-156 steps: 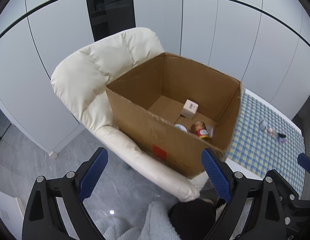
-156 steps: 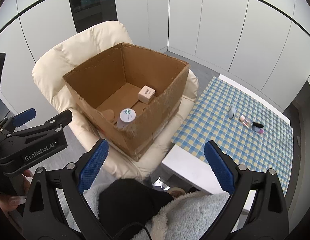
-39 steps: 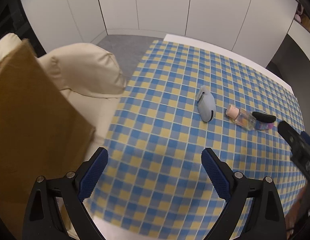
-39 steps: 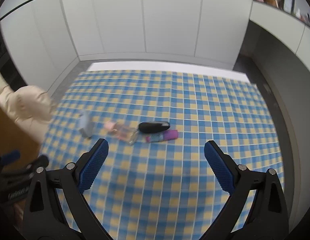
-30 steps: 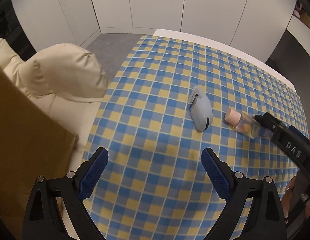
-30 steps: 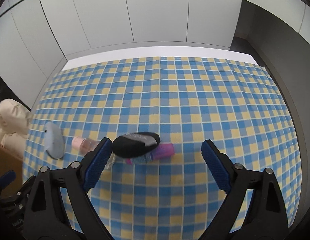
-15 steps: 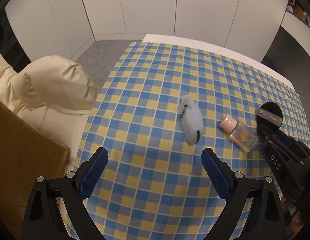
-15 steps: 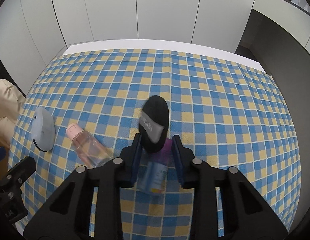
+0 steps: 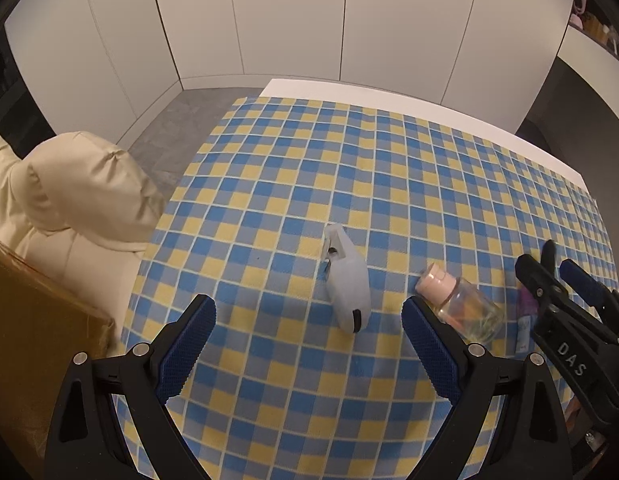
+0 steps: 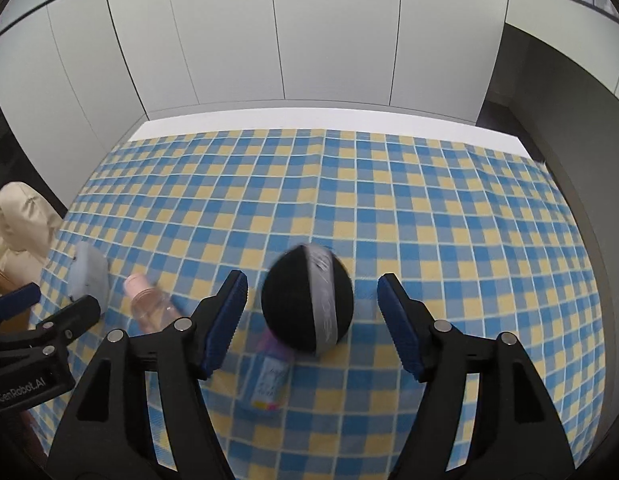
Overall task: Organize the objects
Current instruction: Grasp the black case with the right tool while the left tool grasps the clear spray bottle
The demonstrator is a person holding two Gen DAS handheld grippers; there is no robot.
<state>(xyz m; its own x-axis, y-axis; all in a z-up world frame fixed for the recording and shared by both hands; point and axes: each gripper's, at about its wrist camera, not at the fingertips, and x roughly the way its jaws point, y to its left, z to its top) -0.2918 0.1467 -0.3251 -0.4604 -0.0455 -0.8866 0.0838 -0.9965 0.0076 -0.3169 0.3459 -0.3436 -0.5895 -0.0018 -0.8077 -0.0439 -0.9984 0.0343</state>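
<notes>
A black round compact with a grey band looks blurred between the jaws of my right gripper. The jaws are opening and their pads stand clear of it on both sides. Under it a purple tube lies on the checked cloth. To the left lie a clear bottle with a pink cap and a pale blue object. In the left wrist view my left gripper is open, just short of the pale blue object, with nothing between its fingers. The bottle and right gripper are to its right.
A cream padded chair stands off the table's left edge, with the brown wall of a cardboard box on it. The white table edge runs along the far side, with white cabinet doors behind.
The right gripper was shut around the compact and tube half a second ago; its jaws have spread and the compact now sits loose between them. The left gripper came closer to the pale blue object.
</notes>
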